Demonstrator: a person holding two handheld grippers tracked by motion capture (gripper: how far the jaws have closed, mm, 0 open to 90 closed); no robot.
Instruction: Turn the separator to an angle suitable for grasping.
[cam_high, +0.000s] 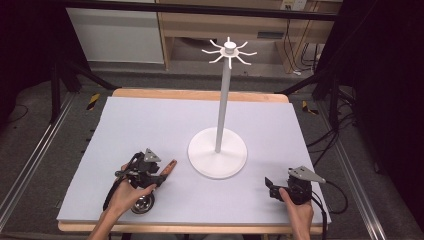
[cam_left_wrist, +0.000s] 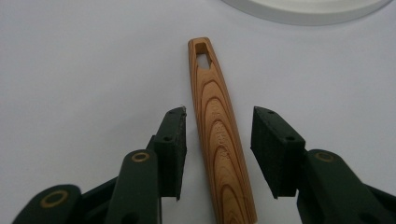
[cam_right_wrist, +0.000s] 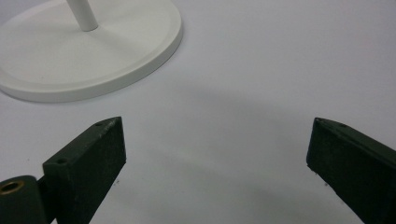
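Presently, scene: a bench (cam_high: 150, 120) with a pale lilac-grey top carries a white stand with a round disc base, a thin upright pole and a ring of curved hooks at its crown (cam_high: 218, 150).
Left claw (cam_left_wrist: 218, 140): open, its two black jaws standing either side of a long tapered wooden handle with strong grain and a slotted hanging hole near its tip (cam_left_wrist: 219, 140); neither pad touches the wood, and the gap looks wider on the claw's right side.
Where the handle lies: flat on the bench, just beside the stand's base, its slotted end pointing toward that base. In the high view a round metal bowl (cam_high: 142, 204) shows under the person's left hand (cam_high: 127, 192), probably the utensil's other end.
Right claw (cam_right_wrist: 215, 154): spread wide over bare bench near the base rim, gripping nothing.
Likely aim: hanging the utensil on a hook, judged from the slot.
Risk, off-centre closure: one pad meeting first could roll or skid the smooth, rounded handle sideways.
Risk, balance: a grip far from the heavy metal end may let it swing down.
Risk, stand: a tall pole could tip if knocked during the lift.
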